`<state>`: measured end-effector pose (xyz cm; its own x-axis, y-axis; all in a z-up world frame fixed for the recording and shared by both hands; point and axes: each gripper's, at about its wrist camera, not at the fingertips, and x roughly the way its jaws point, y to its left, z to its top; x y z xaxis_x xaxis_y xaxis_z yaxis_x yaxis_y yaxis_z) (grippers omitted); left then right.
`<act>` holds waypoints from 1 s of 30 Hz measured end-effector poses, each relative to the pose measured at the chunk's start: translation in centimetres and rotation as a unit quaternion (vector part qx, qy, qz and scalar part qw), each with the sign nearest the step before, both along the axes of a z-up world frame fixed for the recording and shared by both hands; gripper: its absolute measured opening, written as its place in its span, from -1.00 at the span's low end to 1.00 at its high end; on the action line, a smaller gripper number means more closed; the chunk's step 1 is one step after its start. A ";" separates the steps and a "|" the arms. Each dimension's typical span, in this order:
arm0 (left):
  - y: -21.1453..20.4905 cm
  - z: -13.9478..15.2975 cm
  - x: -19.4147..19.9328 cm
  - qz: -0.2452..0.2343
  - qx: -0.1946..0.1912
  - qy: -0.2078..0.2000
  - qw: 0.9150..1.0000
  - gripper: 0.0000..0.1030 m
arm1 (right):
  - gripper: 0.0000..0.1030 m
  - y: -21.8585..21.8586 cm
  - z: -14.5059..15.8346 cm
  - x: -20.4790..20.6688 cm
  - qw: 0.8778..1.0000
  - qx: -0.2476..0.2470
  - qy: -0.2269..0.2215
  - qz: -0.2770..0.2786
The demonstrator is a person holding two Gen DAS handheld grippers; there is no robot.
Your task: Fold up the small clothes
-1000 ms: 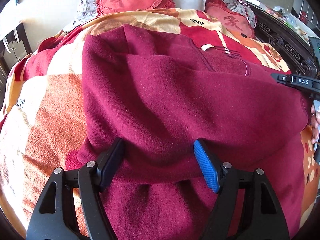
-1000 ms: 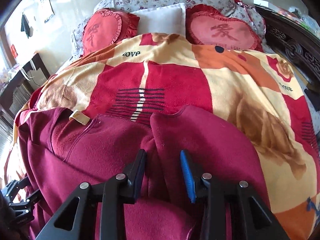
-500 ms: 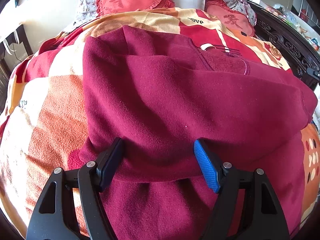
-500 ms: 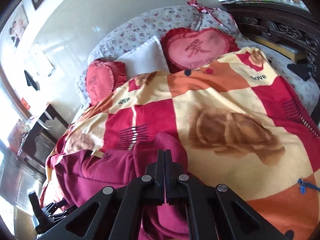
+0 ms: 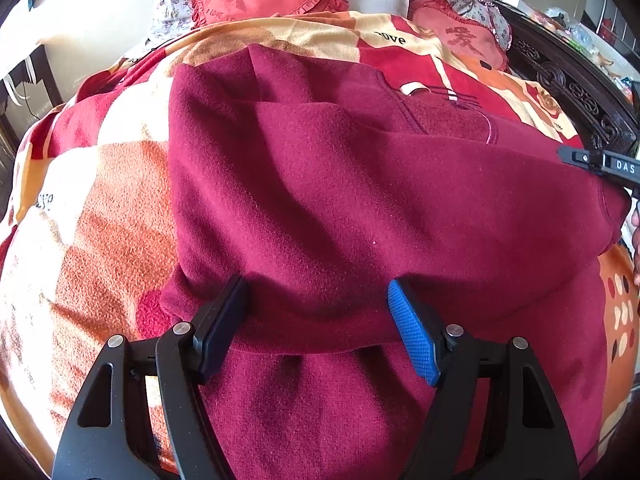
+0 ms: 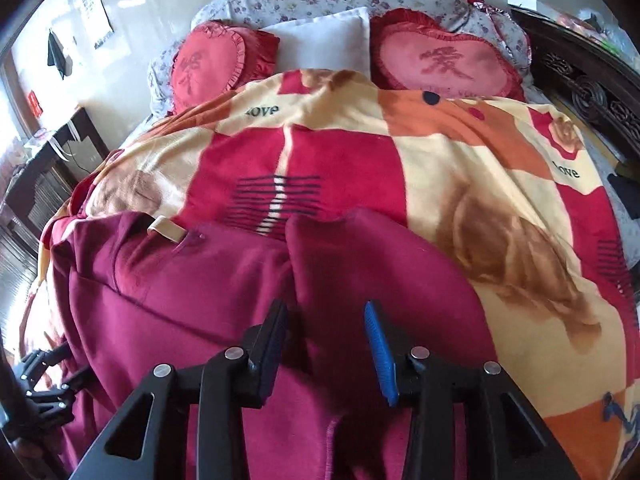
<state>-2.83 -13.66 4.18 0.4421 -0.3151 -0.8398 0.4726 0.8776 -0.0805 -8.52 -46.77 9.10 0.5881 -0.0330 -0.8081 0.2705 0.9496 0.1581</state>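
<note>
Big picture first: bed (image 6: 592, 304) w/ a patterned fleece blanket (image 6: 460, 168) fills both views, heart cushions (image 6: 444, 60) up top. On it, lower centre and lower left of the right wrist view, most of the left wrist view, lies the maroon sweatshirt (image 5: 340, 200), partly folded, one panel lapped over the body, sleeve (image 6: 372, 264) doubled across toward centre. Looks like thick fleecy knit: soft, floppy, light-ish, prob. not slippery, it'll cling to the blanket and drag rather than slide. No stiffness, so a fold edge sags unless lifted at two spots. Best holds, I'd say: the doubled hem edge at bottom centre of the left view, and the sleeve's outer edge or cuff; avoid pinching one layer mid-panel, it'll bunch. Left hand-held gripper (image 5: 320, 328): jaws wide, straddling the folded edge, pads not pressing as far as I can see. Right hand-held gripper (image 6: 326, 344): jaws just been opening, now a moderate gap, sleeve cloth below and between, not clamped. Small beige neck tag (image 6: 166, 229) upper left of the garment marks the collar.
</note>
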 end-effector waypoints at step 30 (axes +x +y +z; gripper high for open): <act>1.5 1.5 0.4 0.019 -0.019 0.005 1.000 0.42 | -0.93 -7.5 4.9 -7.9 0.976 0.141 -0.159 -0.057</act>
<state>-2.40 -12.16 5.66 0.4467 -0.3295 -0.8318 0.4374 0.8915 -0.1182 -16.39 -54.29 14.05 0.8156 0.0836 -0.5725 0.2675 0.8229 0.5013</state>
